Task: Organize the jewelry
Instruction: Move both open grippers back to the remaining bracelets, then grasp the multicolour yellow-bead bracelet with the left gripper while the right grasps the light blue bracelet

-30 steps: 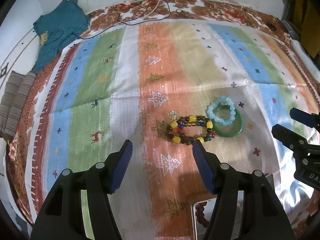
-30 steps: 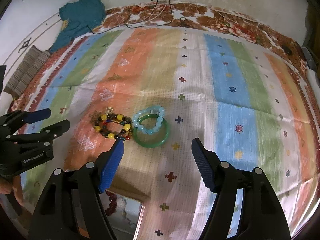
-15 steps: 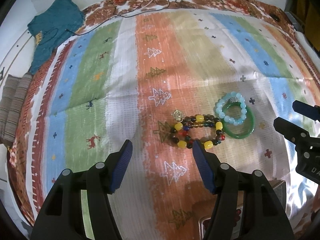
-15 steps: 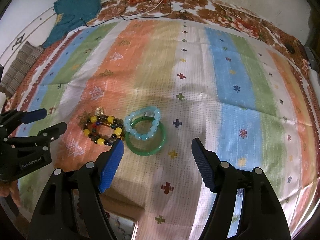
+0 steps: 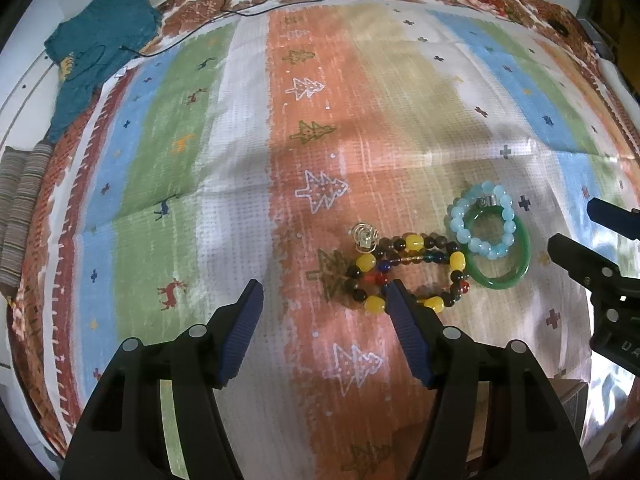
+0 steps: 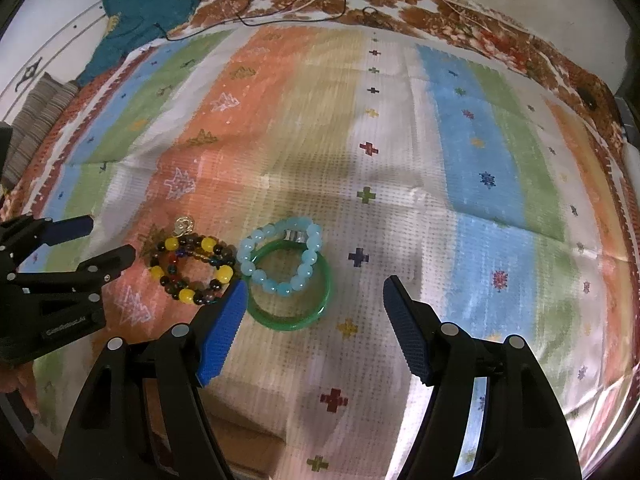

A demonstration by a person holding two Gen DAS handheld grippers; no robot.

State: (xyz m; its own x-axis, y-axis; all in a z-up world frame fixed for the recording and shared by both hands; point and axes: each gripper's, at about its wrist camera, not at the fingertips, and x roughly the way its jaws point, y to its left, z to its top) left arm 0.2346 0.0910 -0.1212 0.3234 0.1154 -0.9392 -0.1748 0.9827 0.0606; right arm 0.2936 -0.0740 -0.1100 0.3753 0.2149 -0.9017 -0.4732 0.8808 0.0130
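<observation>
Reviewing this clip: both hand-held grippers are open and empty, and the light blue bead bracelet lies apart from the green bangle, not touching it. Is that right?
Not quite. The light blue bead bracelet lies overlapping the green bangle, resting partly on its rim, as the right wrist view shows. The rest holds: the left hand-held gripper and the right hand-held gripper are both open and empty.

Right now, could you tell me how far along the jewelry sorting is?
Nothing looks sorted yet: the multicolored bead bracelet, light blue bead bracelet and green bangle lie clustered on the striped cloth, the blue one overlapping the bangle. Nothing is in hand; the left tongs and right tongs are both open, empty and near the pile. All the picking up and placing remains.
</observation>
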